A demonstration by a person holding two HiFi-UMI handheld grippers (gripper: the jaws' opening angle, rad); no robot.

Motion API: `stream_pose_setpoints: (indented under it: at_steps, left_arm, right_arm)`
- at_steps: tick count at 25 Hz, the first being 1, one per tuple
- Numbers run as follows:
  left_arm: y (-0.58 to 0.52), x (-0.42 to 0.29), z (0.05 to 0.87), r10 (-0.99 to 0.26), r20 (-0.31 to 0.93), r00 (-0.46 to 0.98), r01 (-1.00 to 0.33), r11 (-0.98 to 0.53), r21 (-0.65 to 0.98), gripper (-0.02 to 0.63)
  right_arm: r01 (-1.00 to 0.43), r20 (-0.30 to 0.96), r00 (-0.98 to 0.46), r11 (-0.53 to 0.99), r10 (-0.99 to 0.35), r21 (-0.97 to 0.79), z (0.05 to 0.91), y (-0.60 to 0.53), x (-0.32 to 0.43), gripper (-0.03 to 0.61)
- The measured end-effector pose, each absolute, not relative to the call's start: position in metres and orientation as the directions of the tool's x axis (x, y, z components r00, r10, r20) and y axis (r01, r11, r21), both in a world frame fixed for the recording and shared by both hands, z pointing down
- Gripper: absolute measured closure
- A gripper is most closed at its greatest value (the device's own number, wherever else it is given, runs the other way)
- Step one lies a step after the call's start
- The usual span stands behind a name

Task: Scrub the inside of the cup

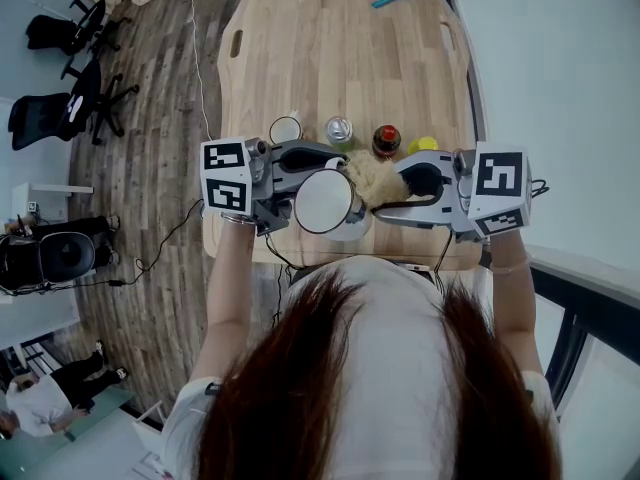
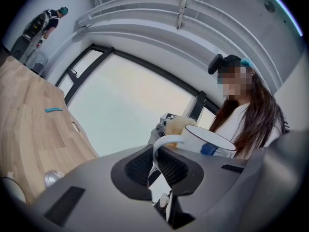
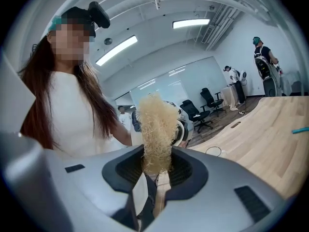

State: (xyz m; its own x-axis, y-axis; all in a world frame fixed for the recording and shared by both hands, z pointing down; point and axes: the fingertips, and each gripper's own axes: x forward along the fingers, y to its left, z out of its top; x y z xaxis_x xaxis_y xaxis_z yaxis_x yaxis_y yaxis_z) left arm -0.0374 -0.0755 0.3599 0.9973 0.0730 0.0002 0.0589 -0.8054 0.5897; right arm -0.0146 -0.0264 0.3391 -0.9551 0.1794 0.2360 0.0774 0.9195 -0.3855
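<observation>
Left gripper (image 2: 157, 168): jaws pinched on the handle of the white cup (image 2: 208, 140), which is held in the air over the near edge of the desk (image 1: 330, 48). Right gripper (image 3: 155, 170): jaws clamped on 1 straw-coloured fibre scrubber (image 3: 157, 127), just beside the cup's rim.

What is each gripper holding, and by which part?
The left gripper grips the white cup by its handle; the right gripper pinches the straw-coloured scrubber by its lower end.
</observation>
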Motion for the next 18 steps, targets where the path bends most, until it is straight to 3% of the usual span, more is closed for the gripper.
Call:
stream_pose_setpoints:
  at_steps: [18]
  left_arm:
    - [-0.103, -0.051, 0.376, -0.097, 0.066, 0.993, -0.117, -0.756, 0.644, 0.574]
  right_arm:
    - [-0.111, 0.324, -0.946, 0.962, -0.026, -0.248, 0.349, -0.048, -0.014, 0.446]
